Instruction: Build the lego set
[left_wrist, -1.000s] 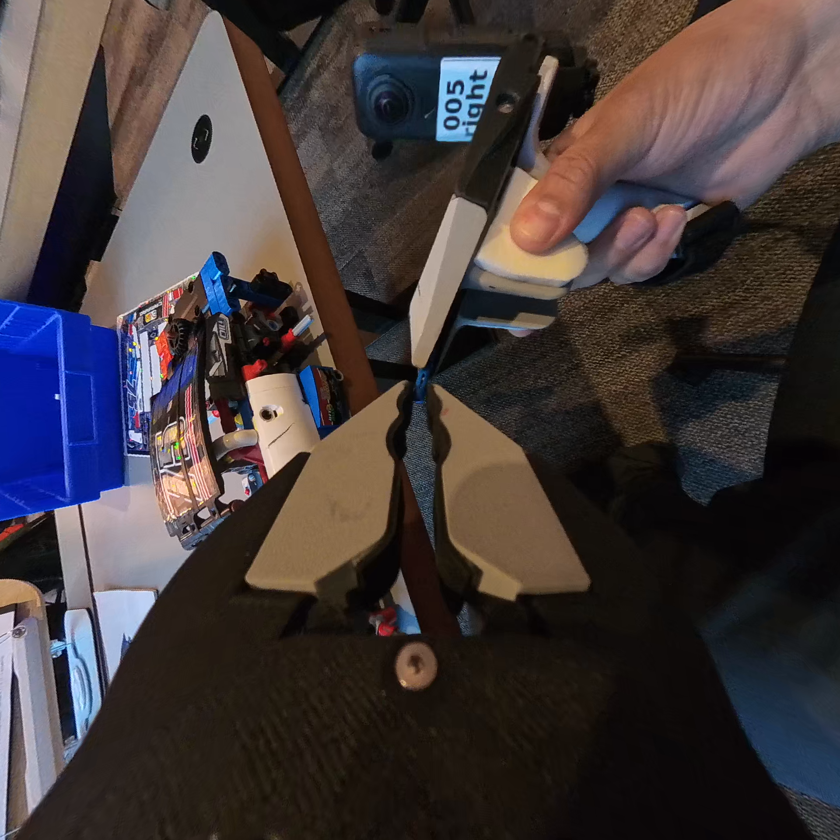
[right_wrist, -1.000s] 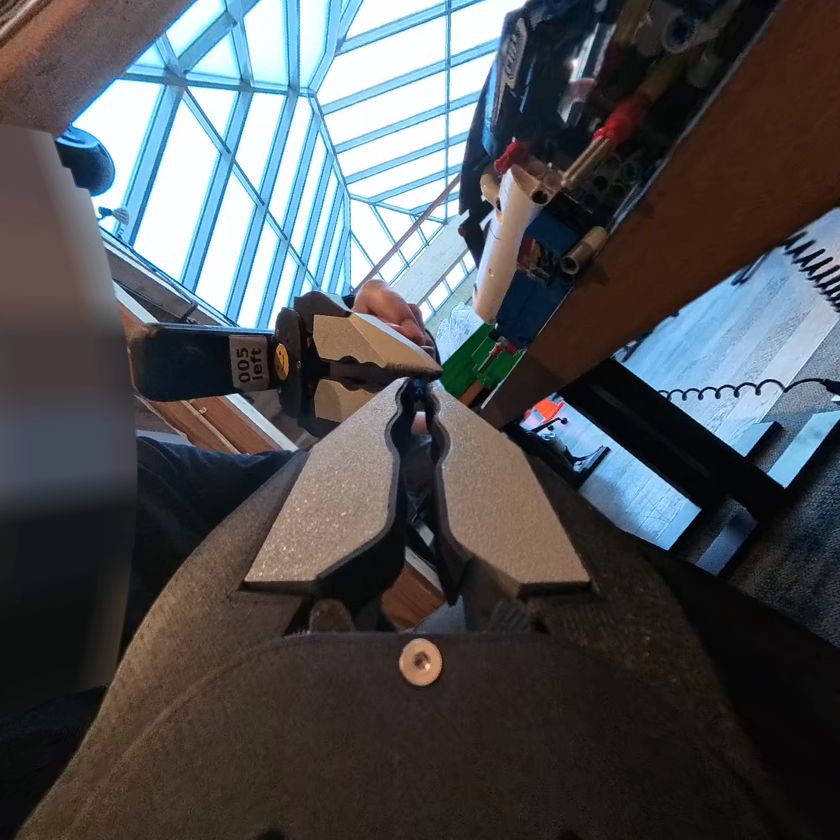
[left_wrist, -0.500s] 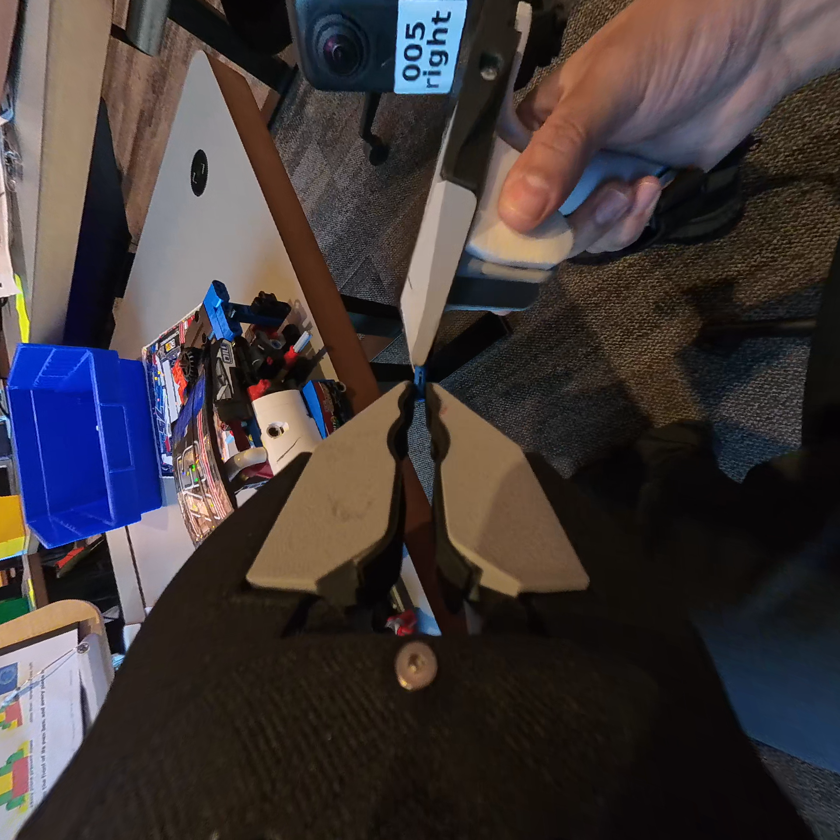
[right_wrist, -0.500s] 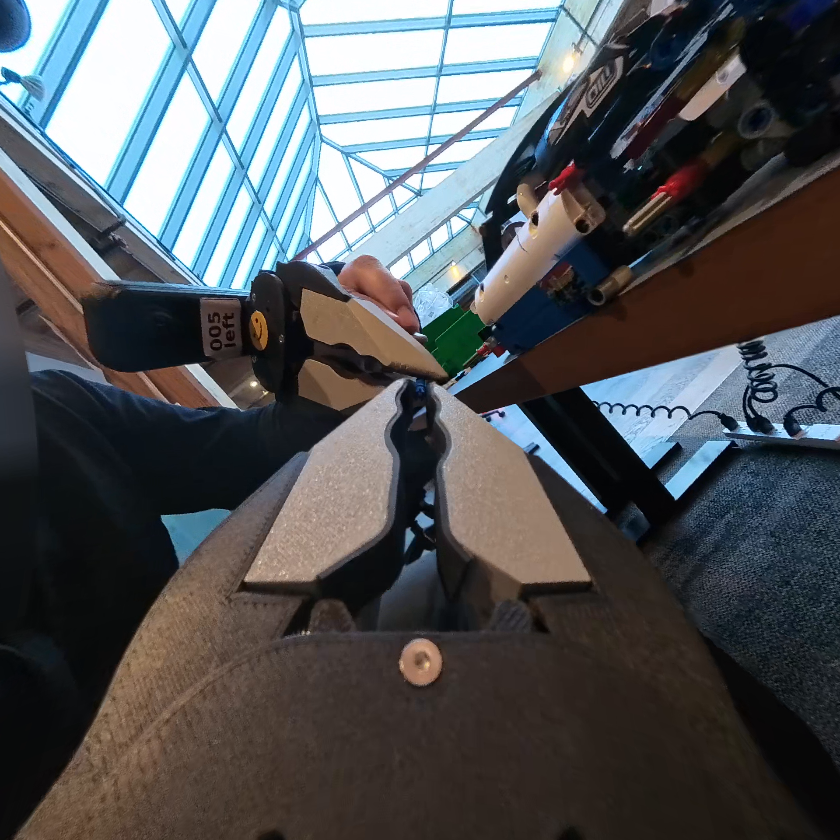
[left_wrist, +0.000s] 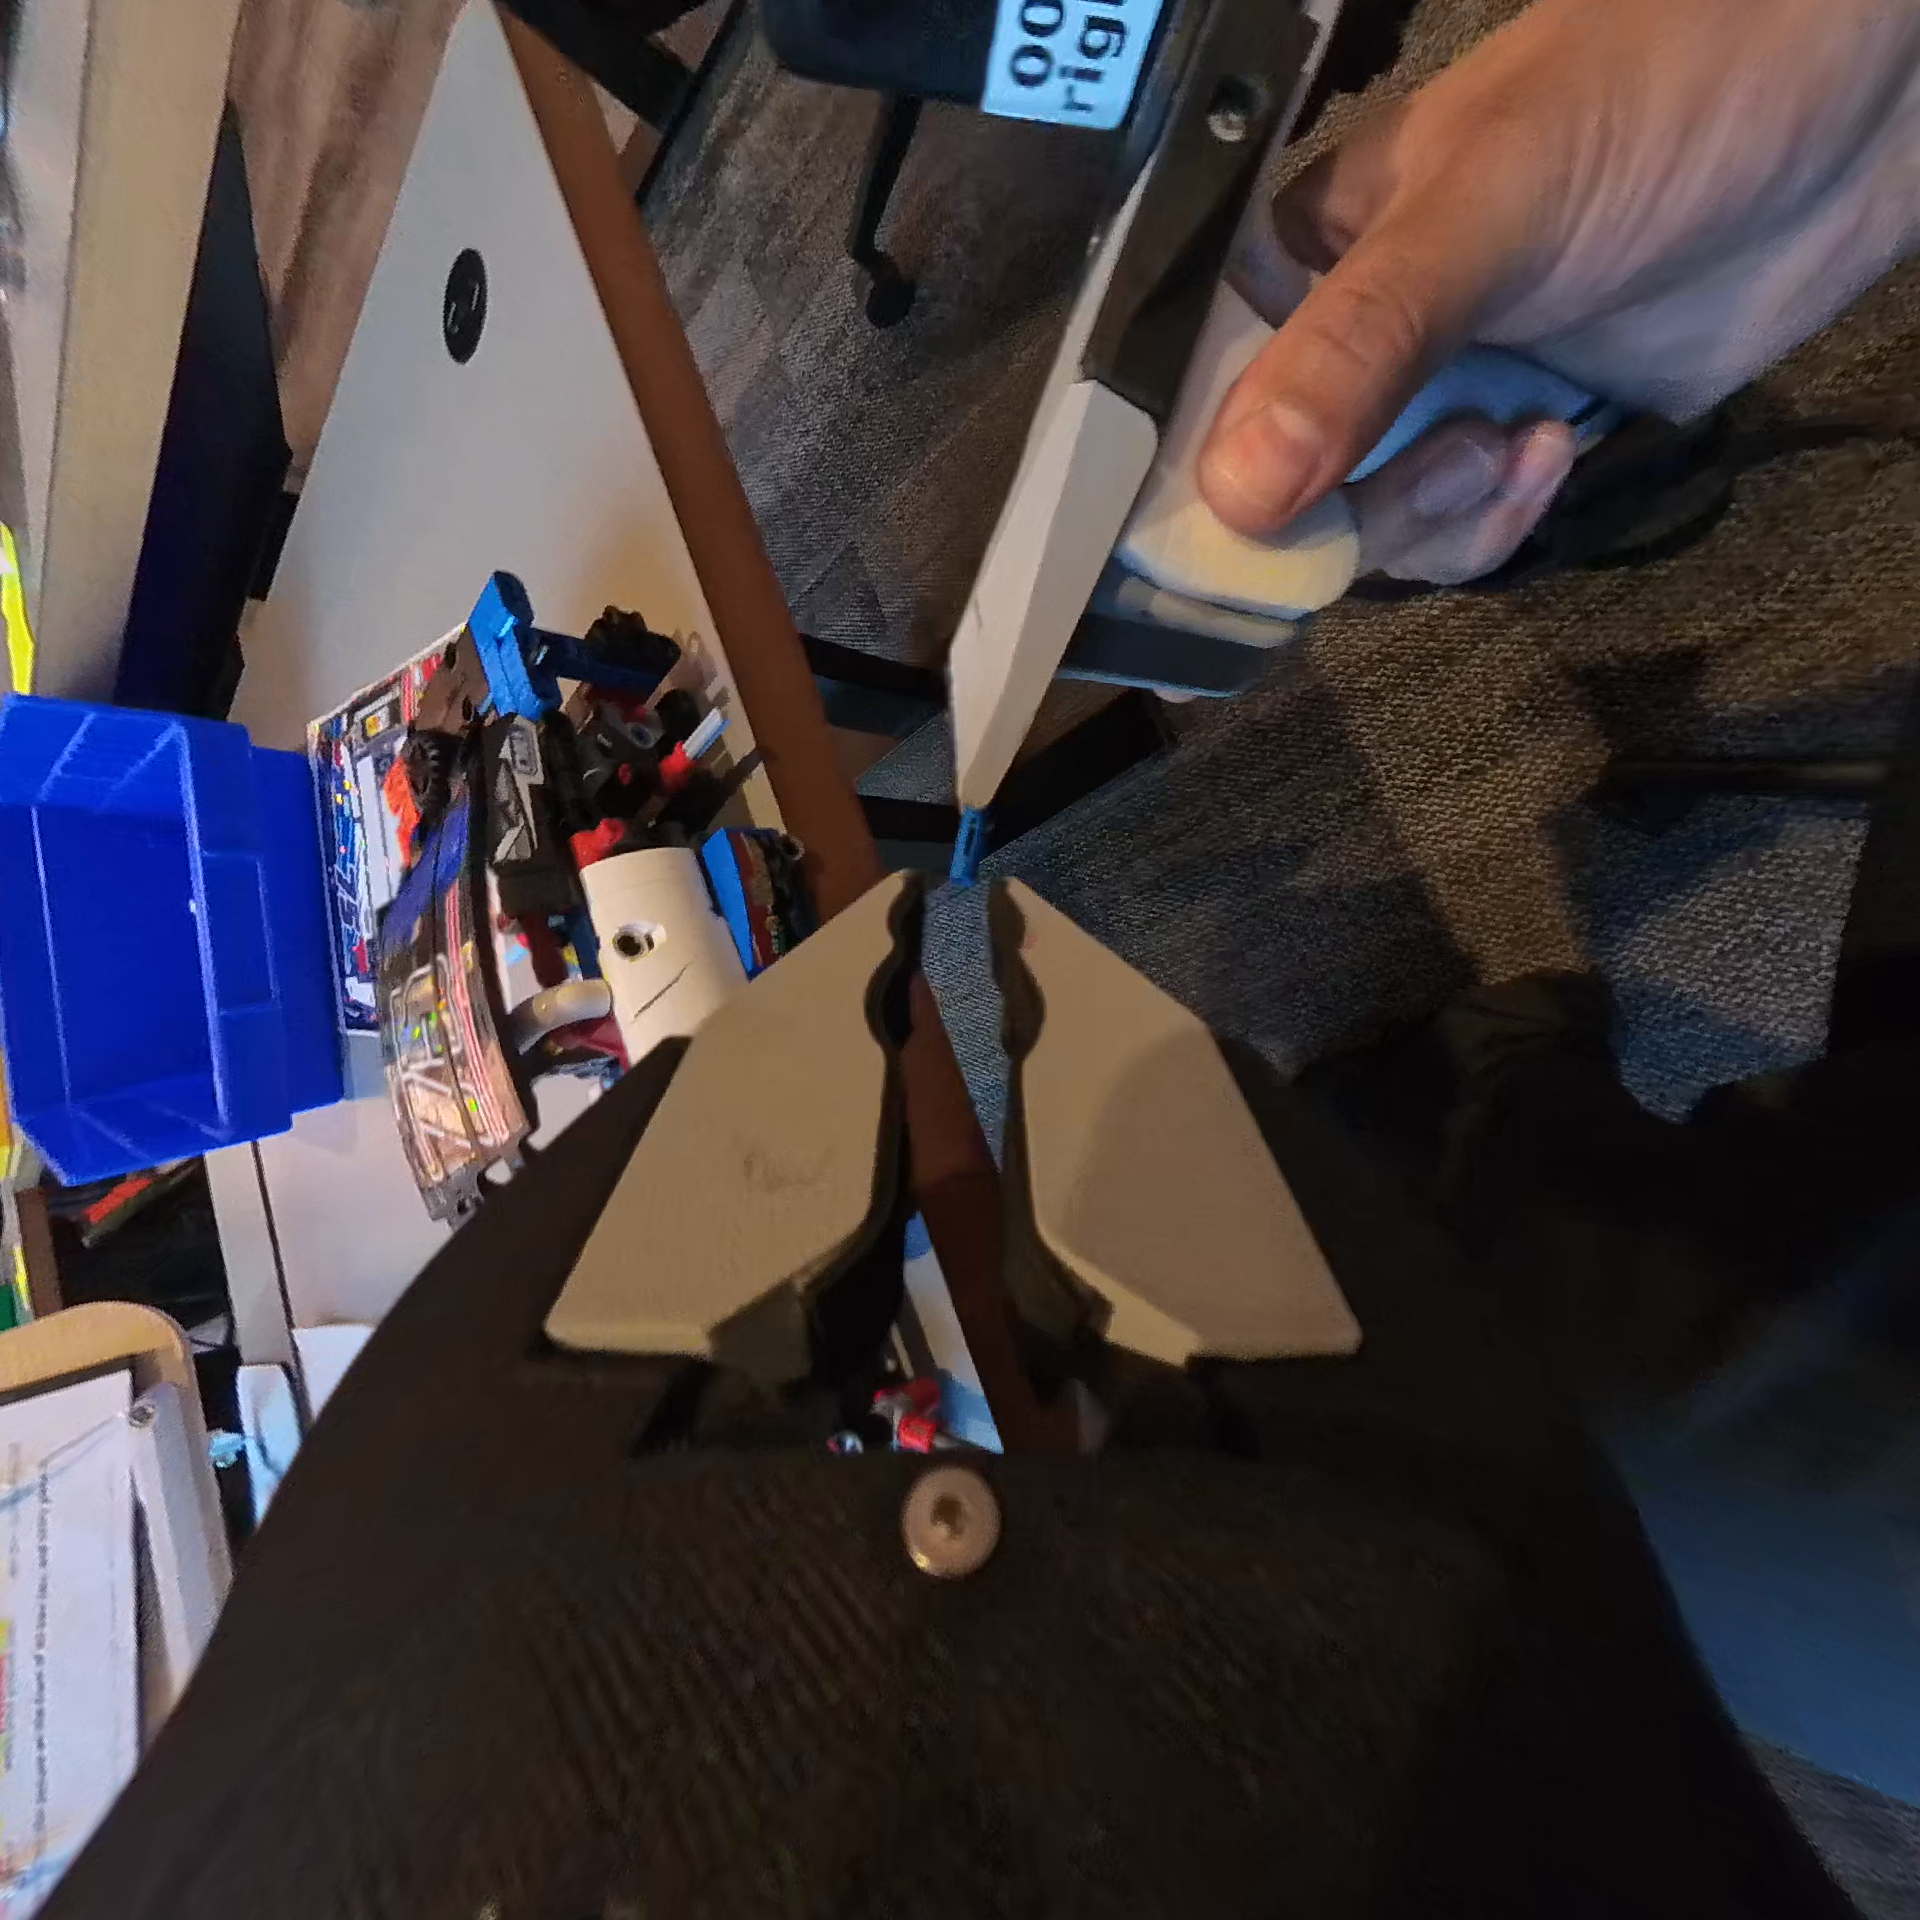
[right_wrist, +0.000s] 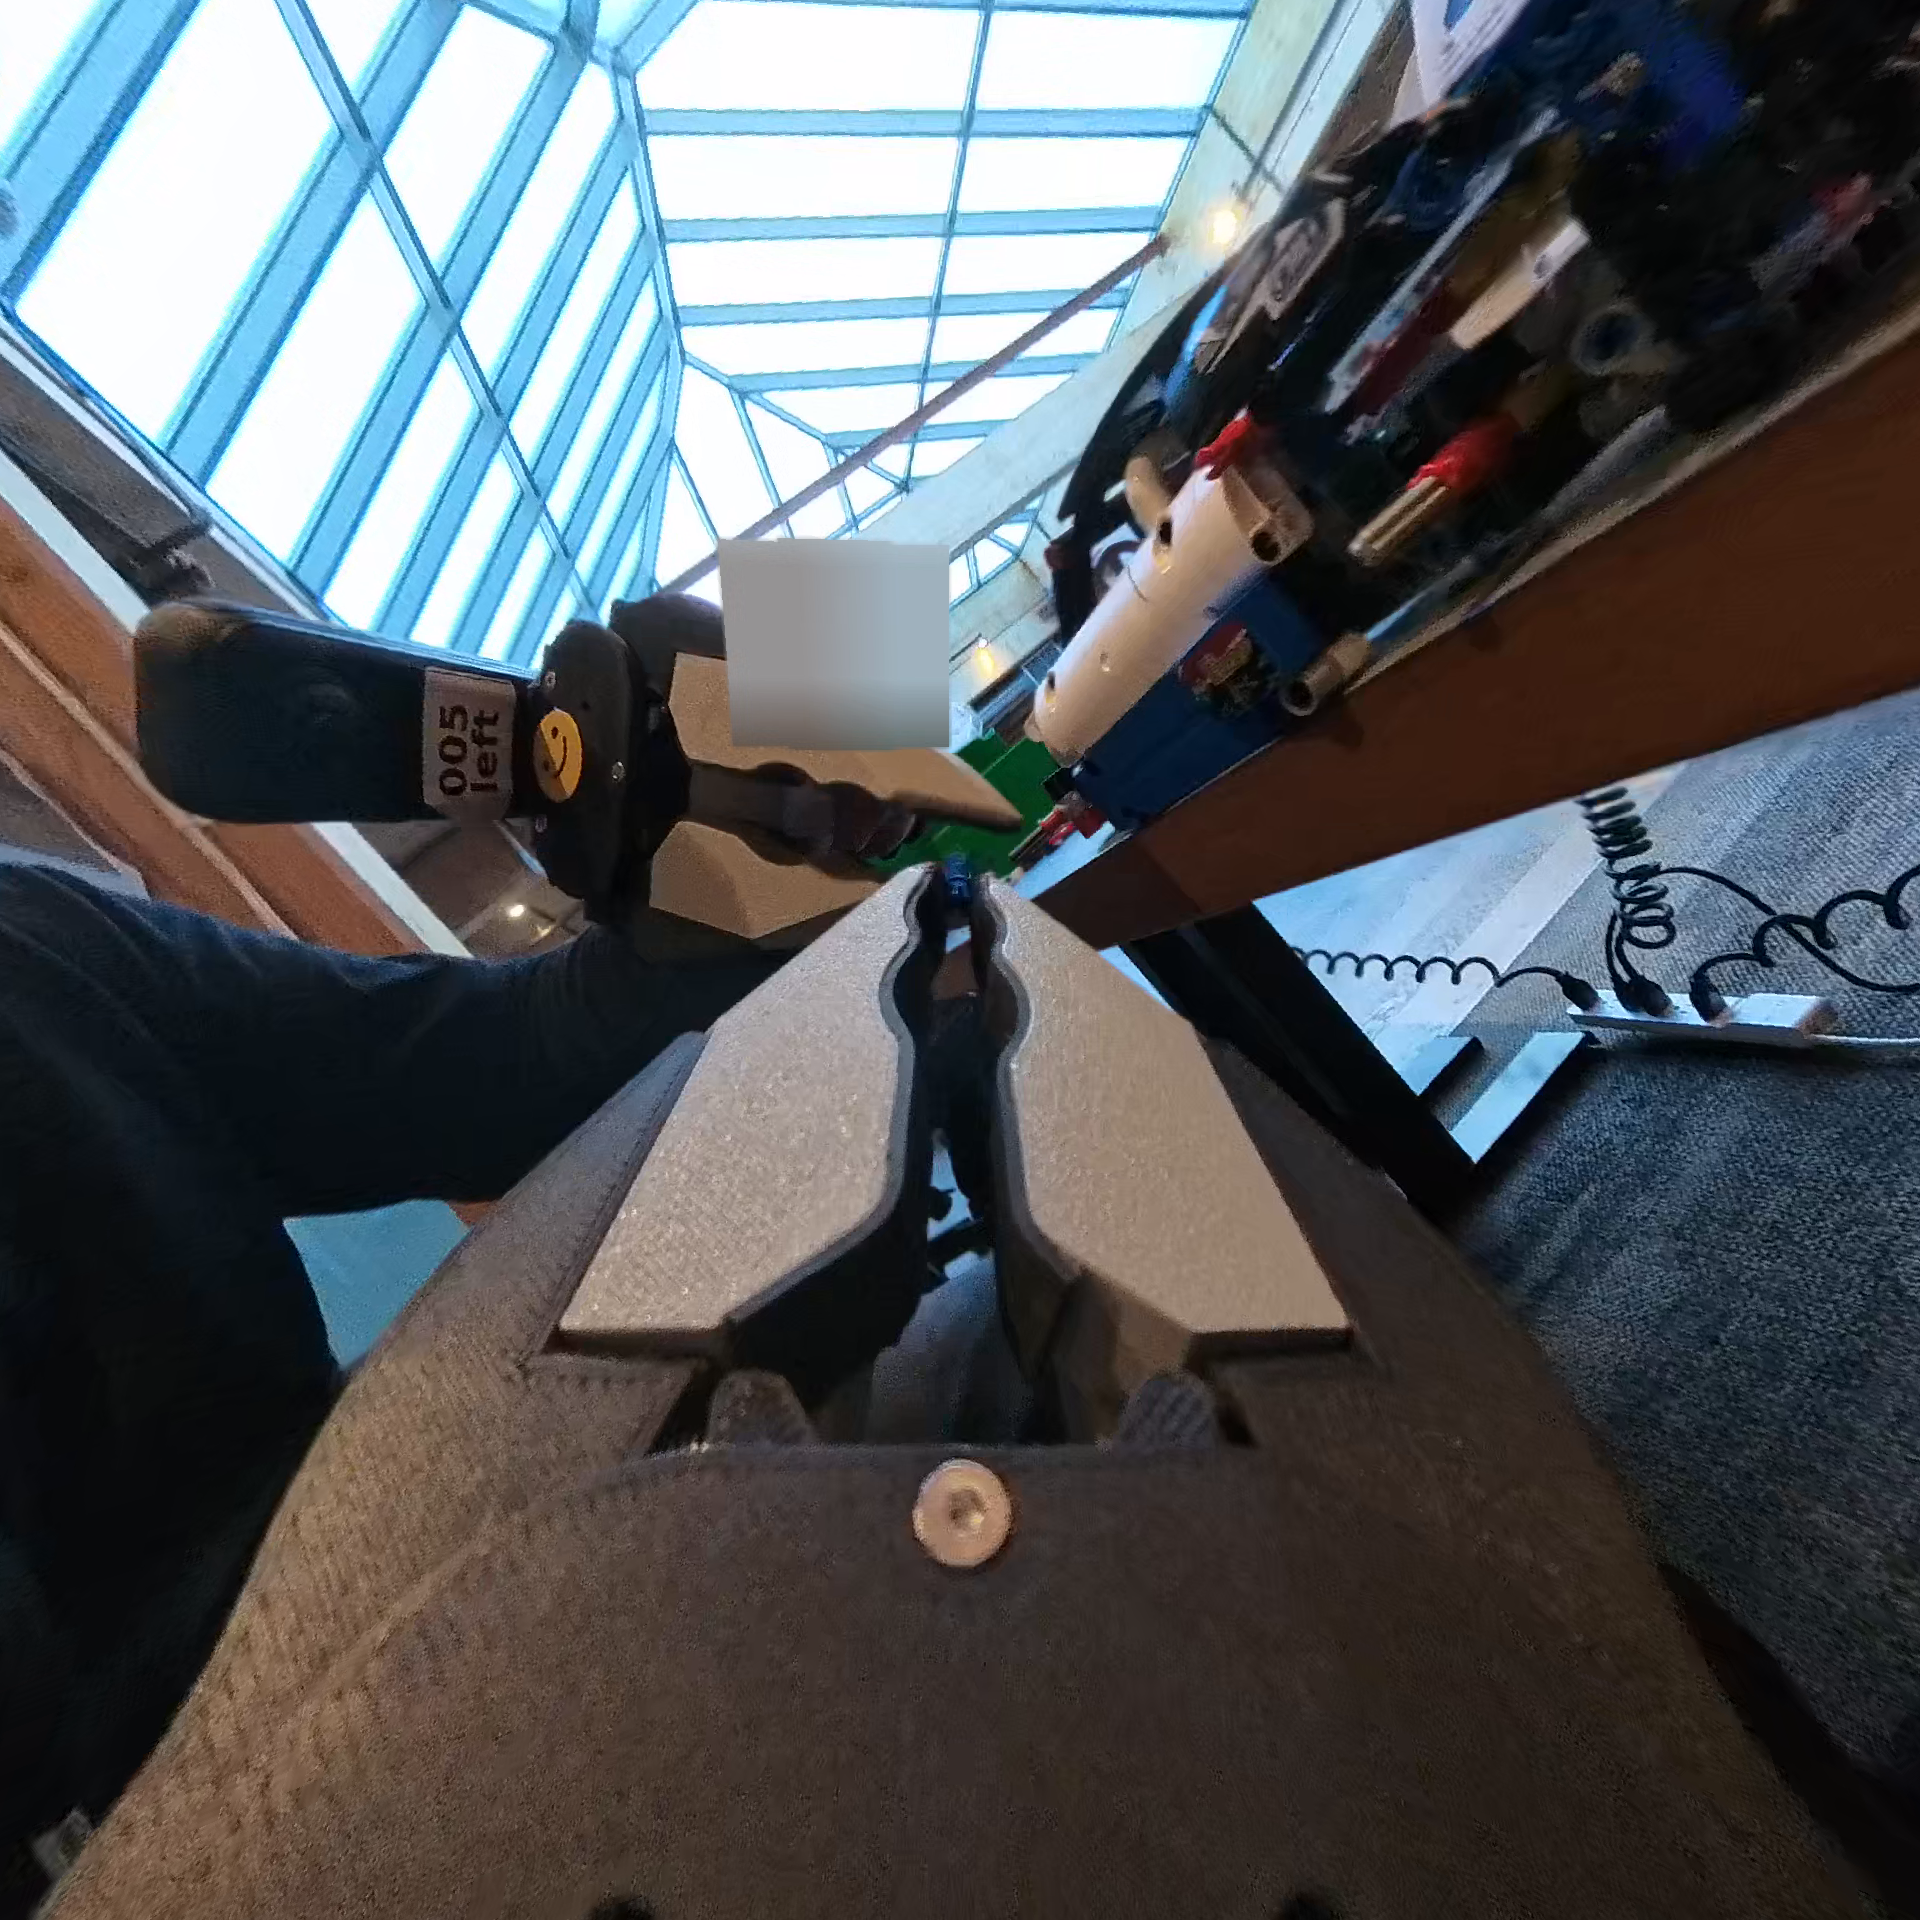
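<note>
Saw a blue bin (left_wrist: 156, 914) far left of the left gripper (left_wrist: 956, 894). Found the half-built lego car (left_wrist: 644, 935) next, on the table (left_wrist: 447, 499), still left of the fingers. Left that gripper parted at the tips, gripping nothing. Spotted a small blue piece (left_wrist: 968, 844) just ahead of its tips, pinched by the right gripper (left_wrist: 974, 784), clenched on it and coming in from ahead and to the right. Noted a hand (left_wrist: 1507, 291) squeezing the handle farther right, above grey carpet (left_wrist: 1351, 831).
</note>
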